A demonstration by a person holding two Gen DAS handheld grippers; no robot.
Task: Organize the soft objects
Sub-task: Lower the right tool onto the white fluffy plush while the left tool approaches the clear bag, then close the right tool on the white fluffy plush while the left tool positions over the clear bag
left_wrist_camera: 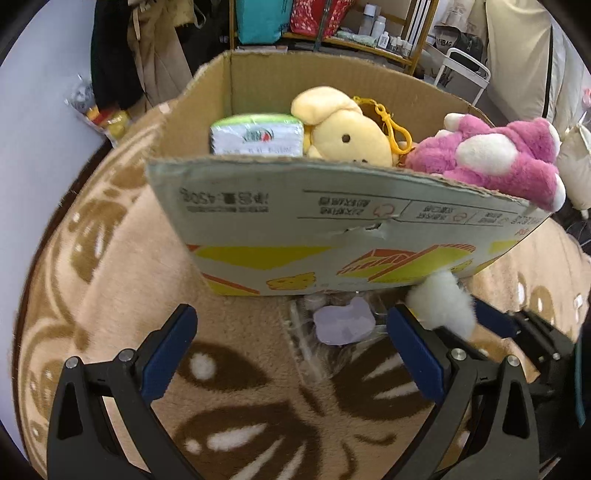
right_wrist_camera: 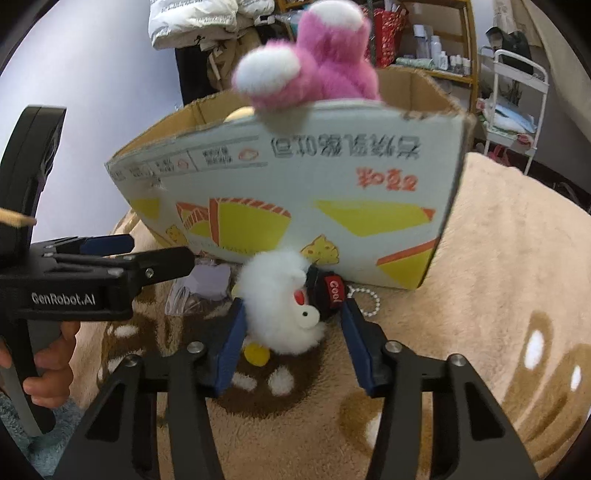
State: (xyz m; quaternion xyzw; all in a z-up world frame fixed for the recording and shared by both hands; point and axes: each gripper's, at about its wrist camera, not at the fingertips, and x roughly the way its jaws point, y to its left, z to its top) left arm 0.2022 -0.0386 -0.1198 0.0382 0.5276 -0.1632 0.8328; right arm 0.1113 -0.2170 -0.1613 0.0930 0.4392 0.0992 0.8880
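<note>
A cardboard box (left_wrist_camera: 332,229) stands on the brown blanket; it also shows in the right wrist view (right_wrist_camera: 295,192). In it lie a pink plush bear (left_wrist_camera: 495,155), a yellow plush toy (left_wrist_camera: 347,133) and a tissue pack (left_wrist_camera: 255,134). The bear (right_wrist_camera: 317,62) hangs over the near rim. A white fluffy plush (right_wrist_camera: 280,306) with a bead chain lies in front of the box, between the open fingers of my right gripper (right_wrist_camera: 291,317). My left gripper (left_wrist_camera: 291,332) is open over a clear packet with a lilac item (left_wrist_camera: 343,323).
The patterned blanket (right_wrist_camera: 480,295) covers the surface. Behind the box stand shelves with bottles (left_wrist_camera: 384,29), hanging clothes (left_wrist_camera: 147,55) and a white metal rack (right_wrist_camera: 517,110). The left gripper's body (right_wrist_camera: 92,280) is beside the right gripper.
</note>
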